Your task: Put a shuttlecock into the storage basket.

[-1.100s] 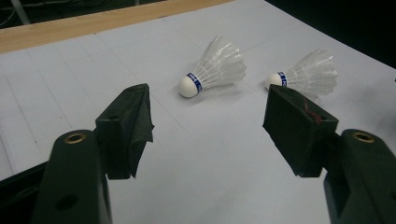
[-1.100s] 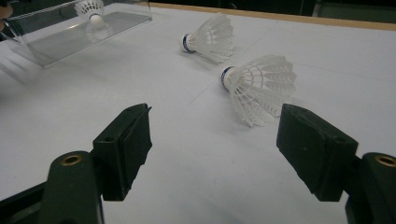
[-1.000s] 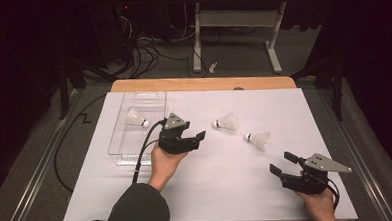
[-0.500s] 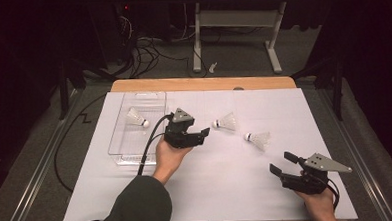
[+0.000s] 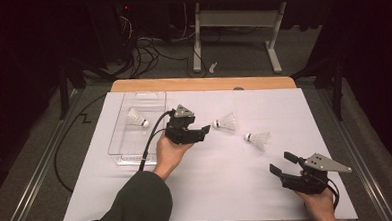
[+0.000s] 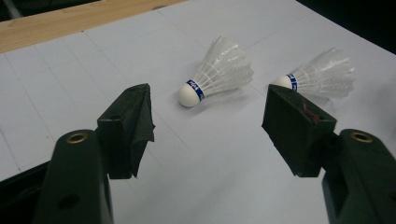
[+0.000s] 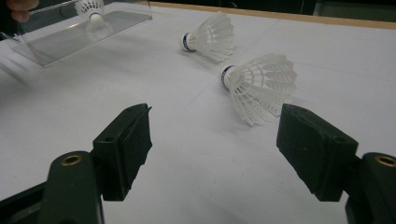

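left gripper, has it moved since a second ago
Yes. In the high view the left gripper has moved away from the person and toward the near shuttlecock, closing on it; the clear tray stays put.

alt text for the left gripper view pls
The left gripper, jaws open, points at a white shuttlecock lying on its side on the white table cover, cork toward the camera. A second shuttlecock lies beyond the right-hand jaw.

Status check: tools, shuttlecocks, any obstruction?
Left tool open, nearing middle shuttlecock. Right tool open, idle. One shuttlecock in tray. Path clear.
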Demonstrator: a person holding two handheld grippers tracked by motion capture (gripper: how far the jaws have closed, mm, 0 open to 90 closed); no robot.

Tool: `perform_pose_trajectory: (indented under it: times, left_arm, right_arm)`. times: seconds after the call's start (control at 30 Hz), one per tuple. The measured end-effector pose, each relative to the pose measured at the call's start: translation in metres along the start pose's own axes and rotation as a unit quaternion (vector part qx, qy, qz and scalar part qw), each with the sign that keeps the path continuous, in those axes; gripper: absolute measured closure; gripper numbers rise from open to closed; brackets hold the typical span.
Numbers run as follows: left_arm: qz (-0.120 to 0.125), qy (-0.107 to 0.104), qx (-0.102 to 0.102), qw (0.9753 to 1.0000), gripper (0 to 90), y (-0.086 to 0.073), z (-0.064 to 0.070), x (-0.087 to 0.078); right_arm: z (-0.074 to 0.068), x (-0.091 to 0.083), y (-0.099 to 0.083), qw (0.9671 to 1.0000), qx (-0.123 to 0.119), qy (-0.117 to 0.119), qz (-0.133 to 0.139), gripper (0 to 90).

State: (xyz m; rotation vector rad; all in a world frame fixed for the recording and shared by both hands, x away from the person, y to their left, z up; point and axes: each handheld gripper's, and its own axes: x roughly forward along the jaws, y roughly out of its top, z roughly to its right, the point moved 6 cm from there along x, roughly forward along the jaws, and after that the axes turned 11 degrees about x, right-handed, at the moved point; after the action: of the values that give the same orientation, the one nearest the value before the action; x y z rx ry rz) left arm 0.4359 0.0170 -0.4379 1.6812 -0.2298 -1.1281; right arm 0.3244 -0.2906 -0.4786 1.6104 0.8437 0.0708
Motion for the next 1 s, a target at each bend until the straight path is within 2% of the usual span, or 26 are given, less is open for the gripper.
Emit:
perform_pose_trajectory:
  times: [0.37,0.8,1.0]
  left_arm:
    - [-0.010,-0.001,-0.001,0.9999,34.1,0.004,-0.001,0.004]
    - [-0.040,-0.004,-0.015,0.9991,36.2,0.008,-0.005,0.007]
    - [-0.049,0.002,-0.009,0.9988,34.9,0.013,-0.004,0.010]
  right_arm:
    - [0.000,0.000,0.000,1.0000,-0.001,0.000,-0.001,26.8]
    - [0.000,0.000,0.000,1.0000,-0.001,0.001,-0.001,26.8]
    - [0.000,0.000,0.000,1.0000,-0.001,0.002,-0.001,26.8]
